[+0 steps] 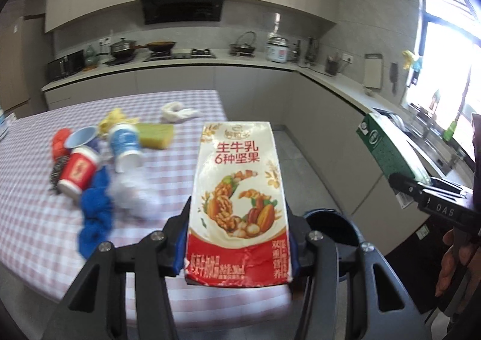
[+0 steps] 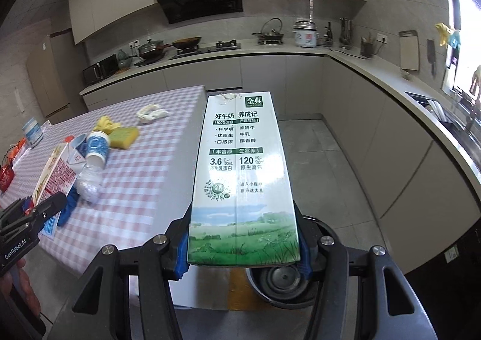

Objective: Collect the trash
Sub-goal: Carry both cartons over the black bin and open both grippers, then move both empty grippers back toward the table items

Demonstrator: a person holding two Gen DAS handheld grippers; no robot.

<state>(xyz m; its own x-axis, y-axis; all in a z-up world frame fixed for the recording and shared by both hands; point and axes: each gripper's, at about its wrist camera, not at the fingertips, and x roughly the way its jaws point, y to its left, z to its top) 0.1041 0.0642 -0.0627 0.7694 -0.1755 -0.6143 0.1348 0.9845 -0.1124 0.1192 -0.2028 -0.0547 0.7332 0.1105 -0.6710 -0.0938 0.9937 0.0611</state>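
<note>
Trash: red carton (image 1: 237, 204) clamped by left gripper (image 1: 237, 246), green carton (image 2: 243, 186) by right gripper (image 2: 243, 249)
Bin (image 2: 279, 279): below both cartons
Advice: each carton is best centred over bin before release

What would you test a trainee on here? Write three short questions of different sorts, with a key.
1. True or false: the left tool is empty.
2. The right tool holds: A) a banana B) the green-and-white carton C) a plate
3. Fill in: below the held cartons stands a dark, round ____.

Key:
1. False: it grips the red-and-white carton.
2. B.
3. bin.
</note>
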